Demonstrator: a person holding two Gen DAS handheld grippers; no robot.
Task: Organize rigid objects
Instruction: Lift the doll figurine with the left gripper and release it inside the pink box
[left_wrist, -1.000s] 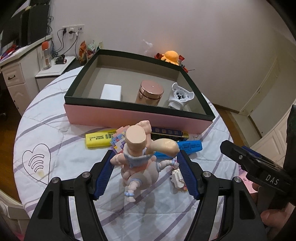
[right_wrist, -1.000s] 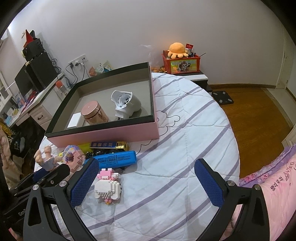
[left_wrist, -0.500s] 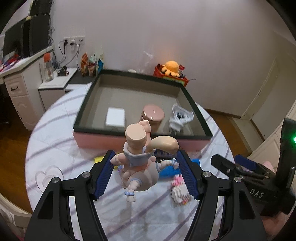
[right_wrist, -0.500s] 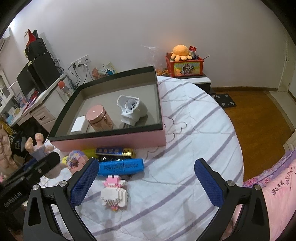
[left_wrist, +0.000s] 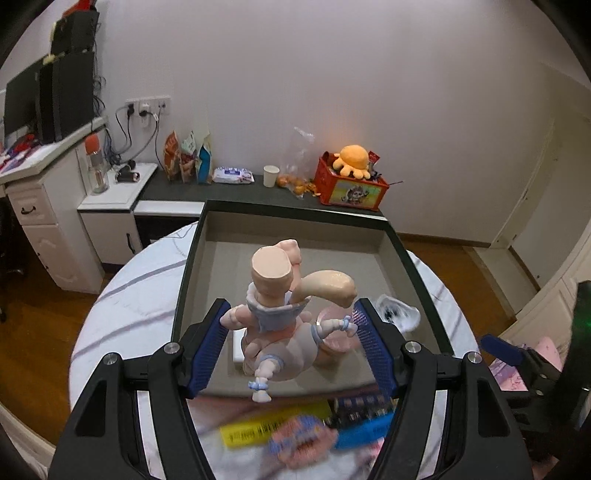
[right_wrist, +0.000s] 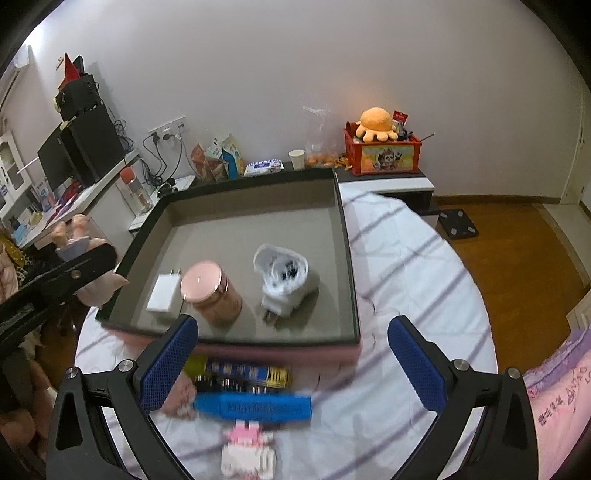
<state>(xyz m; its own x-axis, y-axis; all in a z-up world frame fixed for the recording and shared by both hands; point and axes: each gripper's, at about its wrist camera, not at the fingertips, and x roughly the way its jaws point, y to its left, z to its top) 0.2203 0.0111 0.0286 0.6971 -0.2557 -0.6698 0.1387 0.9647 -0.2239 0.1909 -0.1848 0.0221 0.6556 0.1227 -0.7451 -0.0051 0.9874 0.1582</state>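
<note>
My left gripper (left_wrist: 291, 347) is shut on a pink toy figure (left_wrist: 280, 314), which hangs over the near part of the pink box (left_wrist: 295, 208) with a dark rim. On the box's grey floor lie a white charger (right_wrist: 162, 290), a pink jar (right_wrist: 210, 291) and a white plug-in device (right_wrist: 284, 280). My right gripper (right_wrist: 291, 365) stands open and empty above the table in front of the box. Below it lie a blue marker (right_wrist: 255, 402), a battery pack (right_wrist: 243, 374) and a pink-white block figure (right_wrist: 247, 450). A yellow marker (left_wrist: 255, 430) lies blurred under the left gripper.
The round table wears a white striped cloth (right_wrist: 424, 280). Behind the box a low cabinet holds a red toy crate (right_wrist: 384, 157), a paper cup (right_wrist: 297, 158) and snack bags (right_wrist: 218, 155). A desk with a monitor (right_wrist: 70, 155) stands left; wooden floor lies right.
Both grippers moved forward towards the box and rose a little. The left one carried the toy figure from above the markers to over the box's near part. The right stayed open.
</note>
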